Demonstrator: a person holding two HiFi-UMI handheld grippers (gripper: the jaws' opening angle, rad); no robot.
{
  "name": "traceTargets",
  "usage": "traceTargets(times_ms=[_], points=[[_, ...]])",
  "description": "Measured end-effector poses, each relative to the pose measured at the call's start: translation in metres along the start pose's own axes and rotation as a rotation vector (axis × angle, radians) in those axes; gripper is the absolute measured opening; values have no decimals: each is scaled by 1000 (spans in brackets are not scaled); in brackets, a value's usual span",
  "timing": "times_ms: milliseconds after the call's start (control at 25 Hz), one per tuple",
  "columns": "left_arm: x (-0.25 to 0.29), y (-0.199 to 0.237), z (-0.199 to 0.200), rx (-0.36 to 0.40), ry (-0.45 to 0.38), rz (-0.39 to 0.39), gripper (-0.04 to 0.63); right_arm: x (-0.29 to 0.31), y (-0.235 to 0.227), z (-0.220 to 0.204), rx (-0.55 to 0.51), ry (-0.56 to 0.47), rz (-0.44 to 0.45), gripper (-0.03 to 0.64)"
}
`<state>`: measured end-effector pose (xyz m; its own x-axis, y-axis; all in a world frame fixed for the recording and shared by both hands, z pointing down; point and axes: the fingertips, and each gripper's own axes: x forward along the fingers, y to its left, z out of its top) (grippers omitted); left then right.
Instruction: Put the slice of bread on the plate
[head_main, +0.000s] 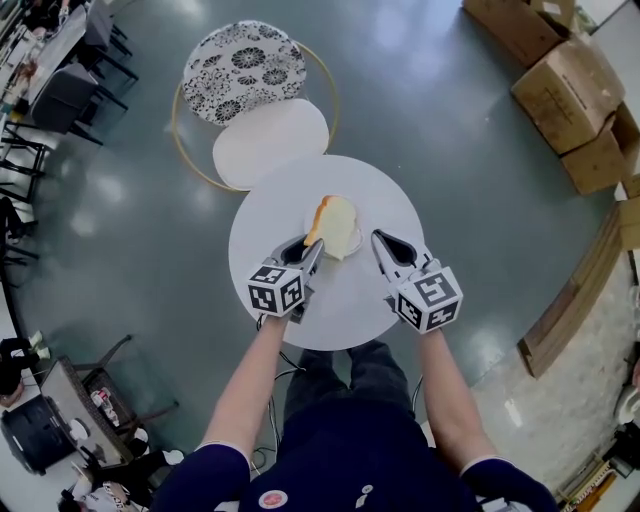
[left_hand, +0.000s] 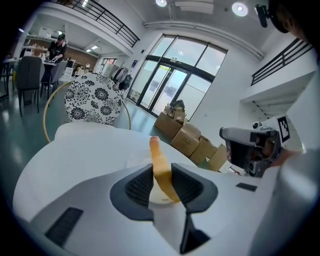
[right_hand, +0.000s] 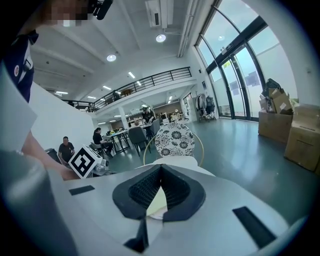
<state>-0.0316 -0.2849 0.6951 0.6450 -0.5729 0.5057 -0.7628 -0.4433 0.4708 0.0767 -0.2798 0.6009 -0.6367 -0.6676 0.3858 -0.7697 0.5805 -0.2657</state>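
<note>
A pale slice of bread (head_main: 336, 225) with a brown crust stands on edge over the small white plate (head_main: 357, 243), in the middle of the round white table (head_main: 300, 305). My left gripper (head_main: 314, 248) is shut on the slice's near left edge. In the left gripper view the bread (left_hand: 159, 162) rises between the black pads, with the plate (left_hand: 134, 161) below it. I cannot tell whether the slice touches the plate. My right gripper (head_main: 377, 238) sits just right of the plate, shut and holding nothing. Past its jaws (right_hand: 160, 172), the bread (right_hand: 158, 201) shows in the right gripper view.
A chair with a black-and-white flowered back (head_main: 245, 70) and a white seat (head_main: 270, 140) stands beyond the table. Cardboard boxes (head_main: 570, 90) are stacked at the far right. Dark chairs and desks (head_main: 60, 80) line the far left; people sit there.
</note>
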Motion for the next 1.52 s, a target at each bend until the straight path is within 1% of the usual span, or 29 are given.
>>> traceTargets(times_ms=[280, 560, 760, 1000, 1160, 1280, 1520], points=[[1, 25, -8, -16, 17, 74, 118, 6, 7, -2, -2, 11, 13, 8], [2, 48, -19, -24, 34, 131, 146, 7, 12, -4, -1, 18, 17, 8], [4, 53, -22, 23, 53, 165, 156, 6, 11, -7, 3, 21, 15, 8], [1, 54, -18, 84, 62, 178, 178, 6, 13, -6, 1, 19, 18, 8], [-11, 49, -5, 108, 27, 185, 178, 7, 16, 3, -8, 2, 23, 8], [-26, 35, 16, 121, -27, 160, 176, 6, 21, 14, -22, -16, 32, 8], [-64, -1, 72, 221, -155, 128, 175, 2, 36, 41, -59, -58, 53, 8]])
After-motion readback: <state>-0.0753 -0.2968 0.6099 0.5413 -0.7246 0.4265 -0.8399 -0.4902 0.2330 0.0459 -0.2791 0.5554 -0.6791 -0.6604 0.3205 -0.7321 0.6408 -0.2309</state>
